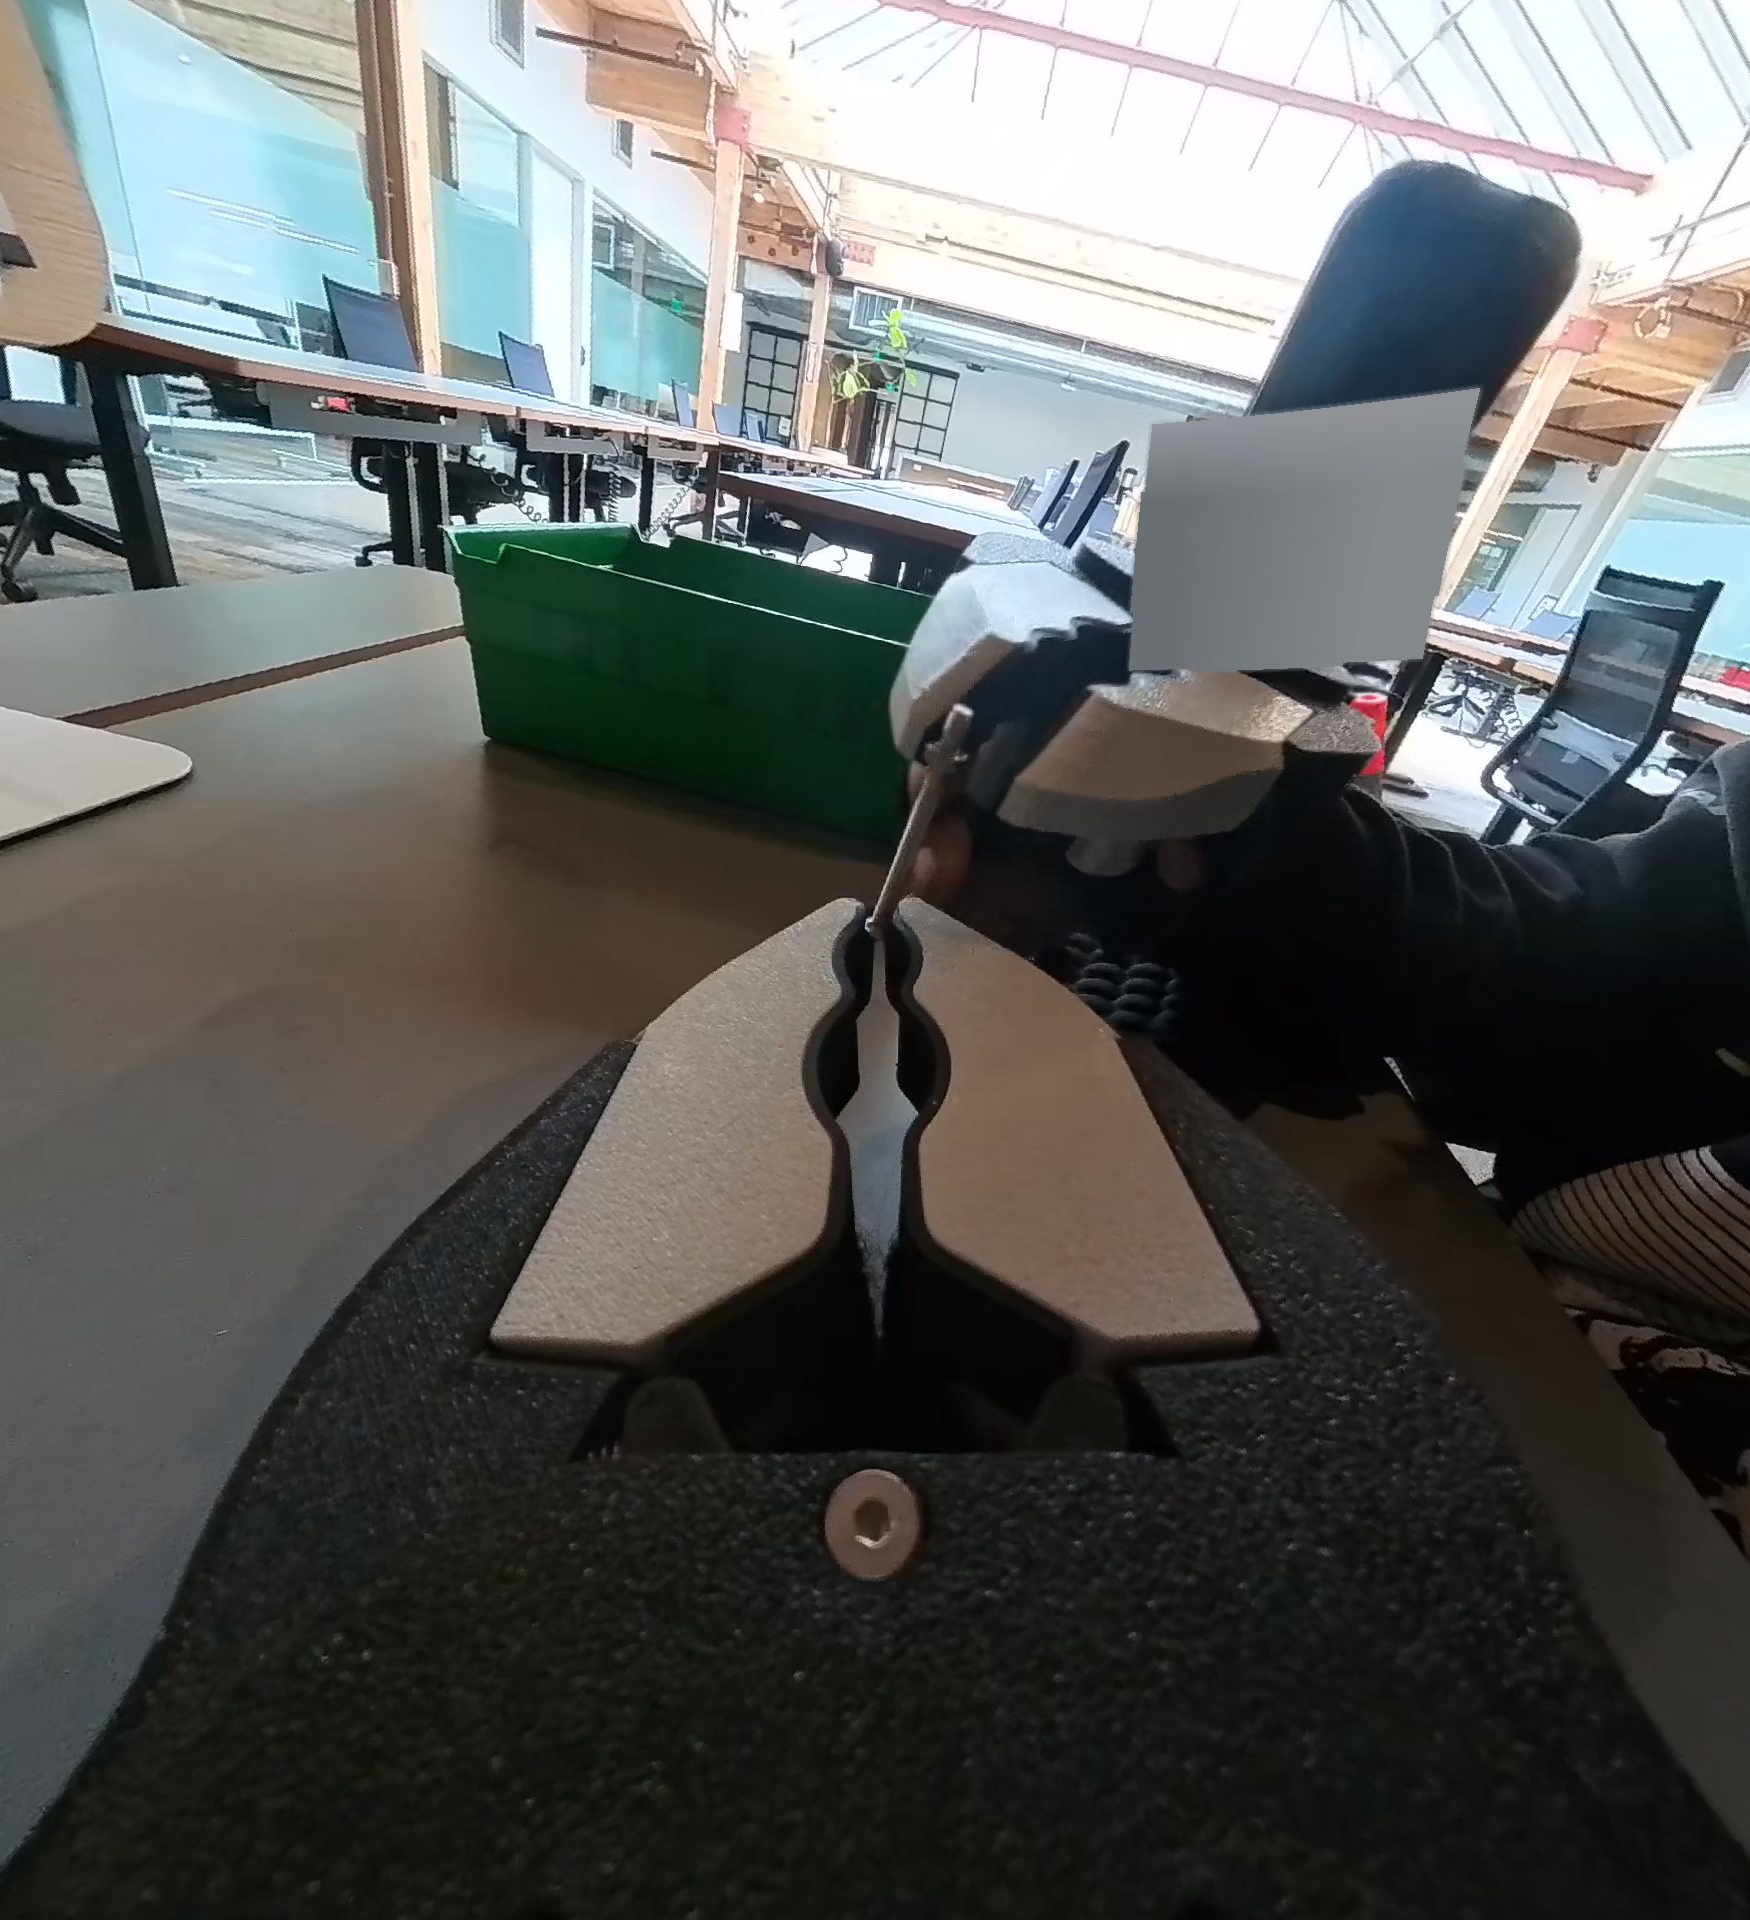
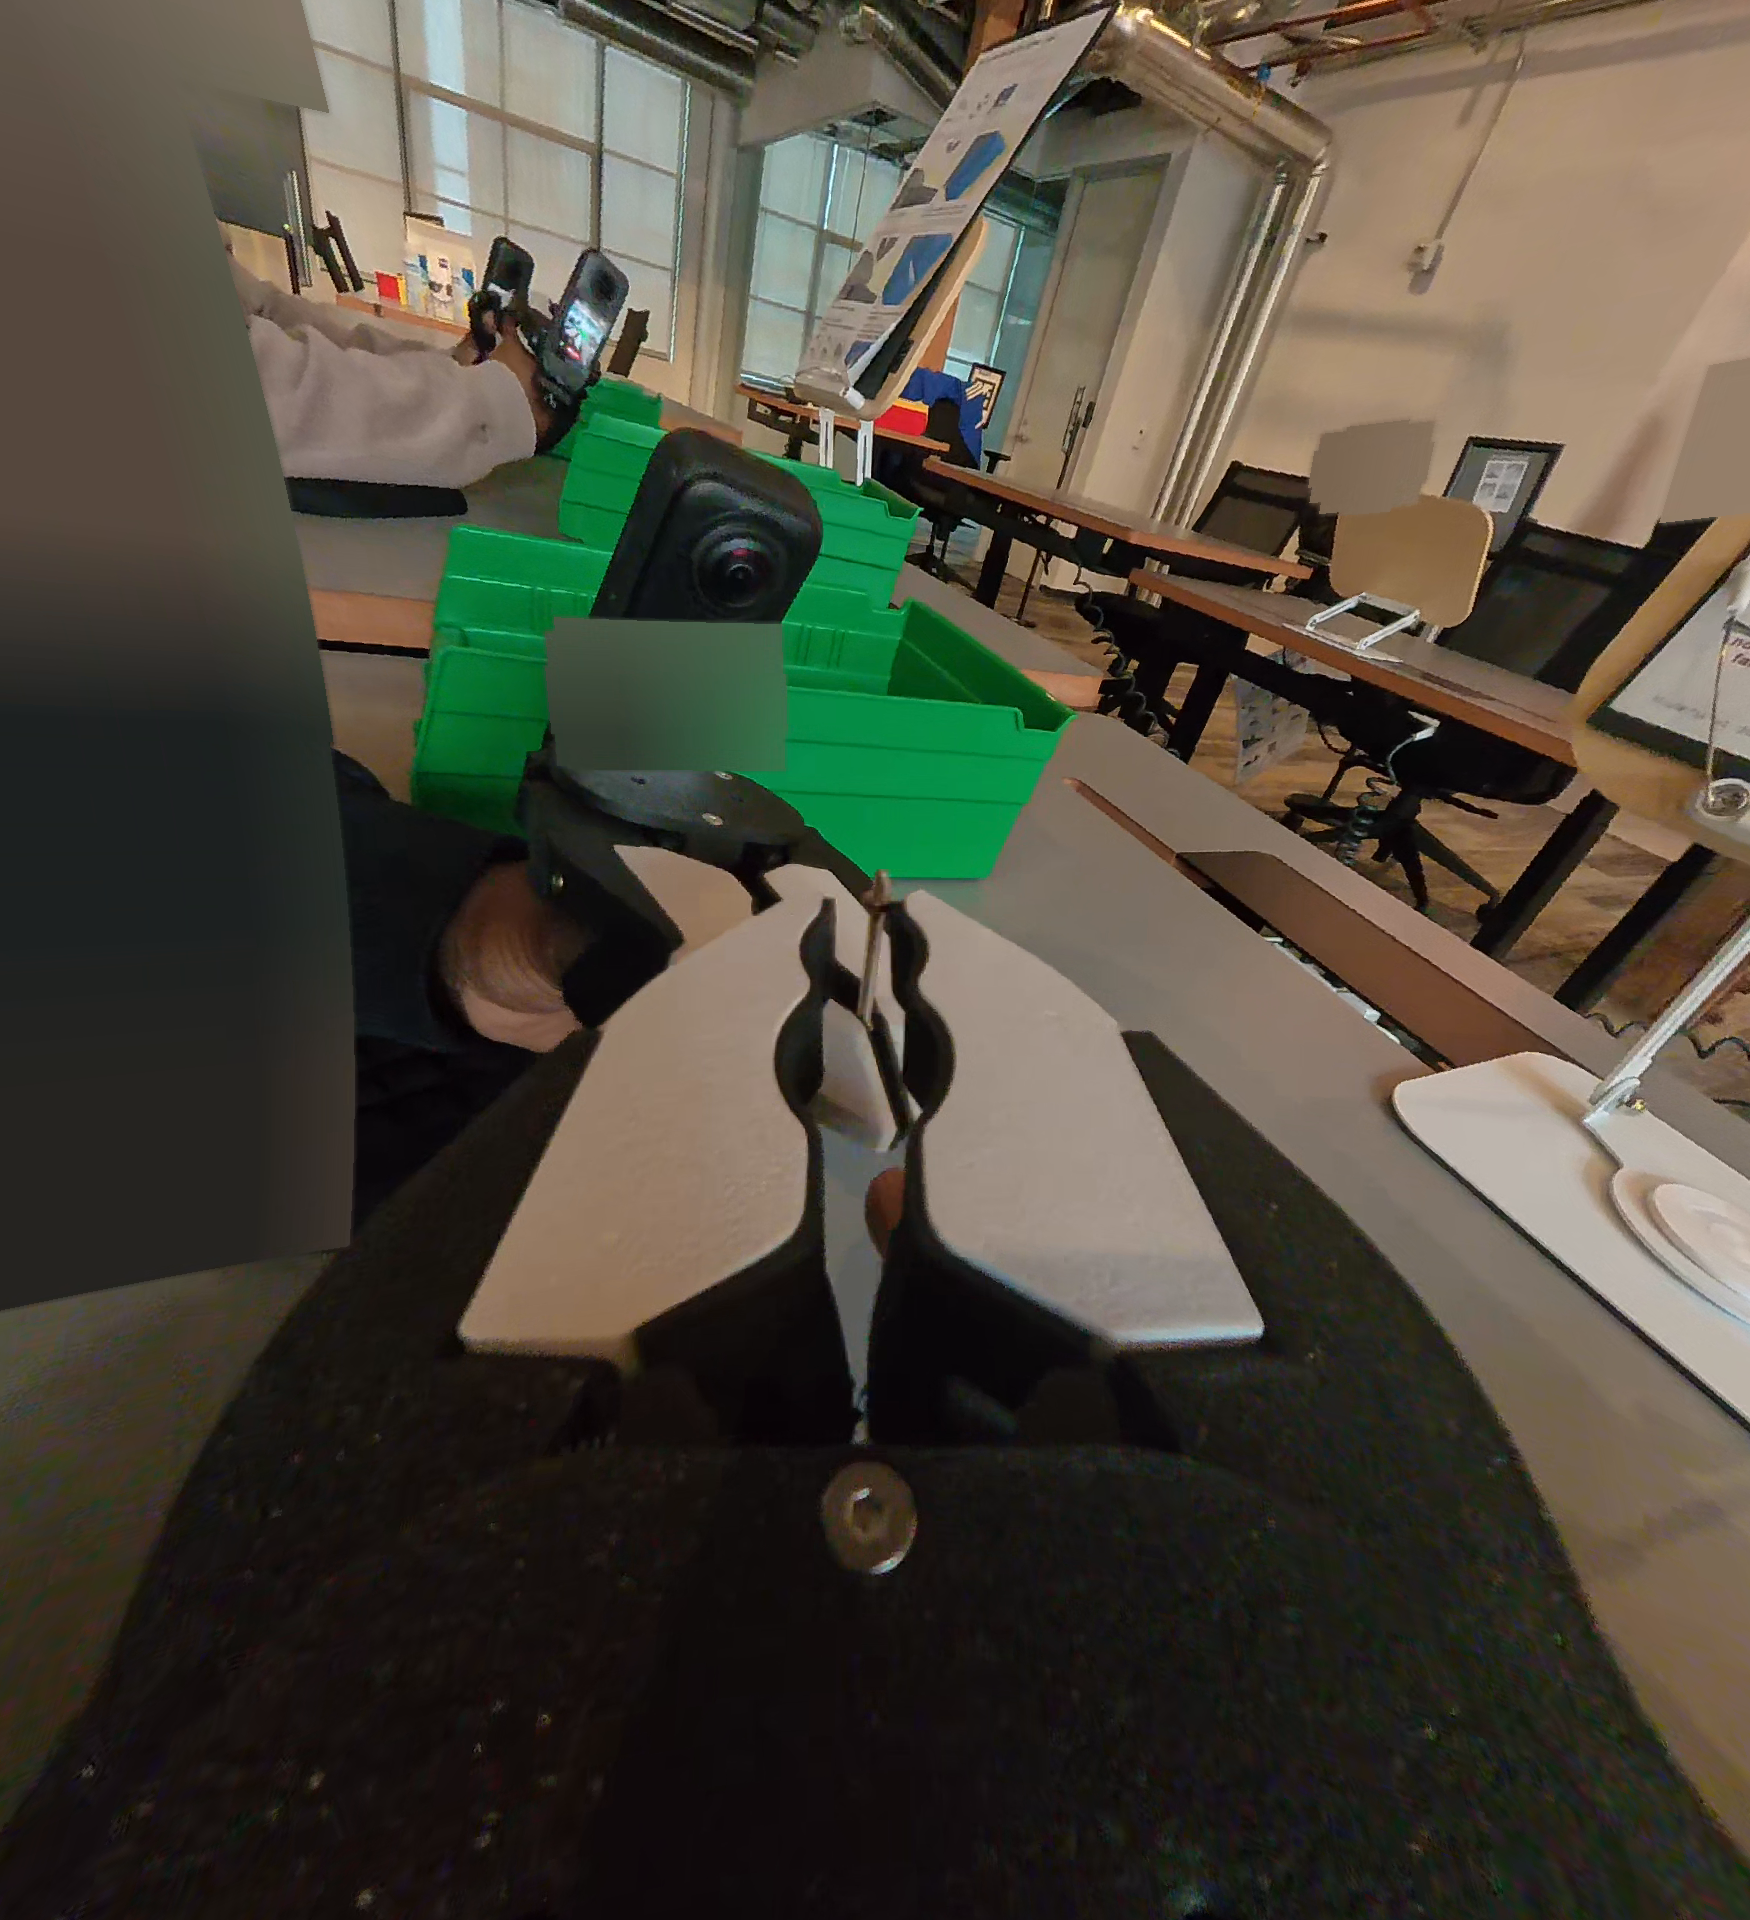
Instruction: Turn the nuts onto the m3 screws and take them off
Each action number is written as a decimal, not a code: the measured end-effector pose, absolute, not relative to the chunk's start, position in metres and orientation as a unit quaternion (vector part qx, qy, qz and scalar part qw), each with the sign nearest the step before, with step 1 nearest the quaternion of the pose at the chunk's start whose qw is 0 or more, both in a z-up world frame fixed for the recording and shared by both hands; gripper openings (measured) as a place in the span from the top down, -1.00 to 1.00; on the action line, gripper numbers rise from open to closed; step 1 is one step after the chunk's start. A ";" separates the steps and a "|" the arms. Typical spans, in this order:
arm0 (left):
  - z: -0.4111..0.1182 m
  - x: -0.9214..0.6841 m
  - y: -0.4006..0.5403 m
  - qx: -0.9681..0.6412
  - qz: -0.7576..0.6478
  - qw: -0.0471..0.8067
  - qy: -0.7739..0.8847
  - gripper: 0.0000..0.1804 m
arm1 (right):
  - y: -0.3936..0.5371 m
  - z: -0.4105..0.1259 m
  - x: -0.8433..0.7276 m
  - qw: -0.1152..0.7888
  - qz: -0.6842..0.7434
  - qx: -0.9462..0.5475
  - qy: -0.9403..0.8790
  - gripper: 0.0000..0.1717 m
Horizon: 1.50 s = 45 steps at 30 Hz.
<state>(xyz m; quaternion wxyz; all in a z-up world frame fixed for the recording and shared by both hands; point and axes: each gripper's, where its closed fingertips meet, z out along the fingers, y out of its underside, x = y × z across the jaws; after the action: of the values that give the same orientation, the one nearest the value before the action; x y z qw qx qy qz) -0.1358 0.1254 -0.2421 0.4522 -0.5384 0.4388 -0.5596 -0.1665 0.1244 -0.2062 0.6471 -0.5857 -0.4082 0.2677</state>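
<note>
Item 1, left gripper point(image 1: 876, 925): fingers closed together, pinching the lower end of a thin metal screw point(image 1: 918, 821) right at their tips. The screw rises from the tips at a slight lean to the right, clear of the tabletop.

Item 2, nut point(image 1: 952, 750): small, metal, seated on the screw near its upper end, with a short stub of screw showing above it.

Item 3, right gripper point(image 2: 869, 914): fingers nearly closed with a narrow gap between them. In the right wrist view the screw stands in that gap, close against the right-hand finger point(image 2: 1006, 1039), and the nut sits level with the tips. Whether the pads press on the nut cannot be told. In the left wrist view this gripper hangs over the top of the screw, carried by a hand in a black glove point(image 1: 1297, 914).

Item 4, green bin point(image 1: 684, 675): open-topped plastic, on the tabletop beyond both grippers toward the far edge. The right wrist view shows more green bins point(image 2: 912, 748) in a row along the same far side.

Item 5, tabletop point(image 1: 279, 935): dark brown, matt; a white flat stand base point(image 2: 1577, 1174) lies at its right edge, and a seam with an adjoining desk runs behind the bins
</note>
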 end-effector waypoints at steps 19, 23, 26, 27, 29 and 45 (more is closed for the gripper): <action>-0.243 -0.135 0.124 -0.537 -0.558 0.451 0.444 0.99 | 0.126 -0.207 -0.168 0.650 0.264 -0.583 -0.409 0.86; -0.241 -0.137 0.128 -0.540 -0.562 0.454 0.431 0.99 | 0.124 -0.205 -0.165 0.648 0.272 -0.585 -0.406 0.93; -0.240 -0.138 0.129 -0.540 -0.566 0.456 0.424 0.99 | 0.122 -0.205 -0.163 0.646 0.274 -0.586 -0.405 0.94; -0.240 -0.138 0.129 -0.540 -0.565 0.455 0.426 0.99 | 0.123 -0.206 -0.163 0.645 0.273 -0.589 -0.404 0.94; -0.241 -0.137 0.128 -0.540 -0.562 0.455 0.431 0.99 | 0.127 -0.210 -0.165 0.637 0.273 -0.600 -0.401 0.91; -0.242 -0.134 0.125 -0.535 -0.548 0.466 0.443 0.97 | 0.132 -0.215 -0.167 0.608 0.292 -0.629 -0.386 0.99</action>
<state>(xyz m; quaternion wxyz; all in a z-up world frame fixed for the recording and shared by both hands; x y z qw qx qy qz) -0.1343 0.1249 -0.2417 0.4659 -0.5353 0.4432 -0.5476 -0.1666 0.1318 -0.2153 0.6083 -0.6290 -0.3861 0.2918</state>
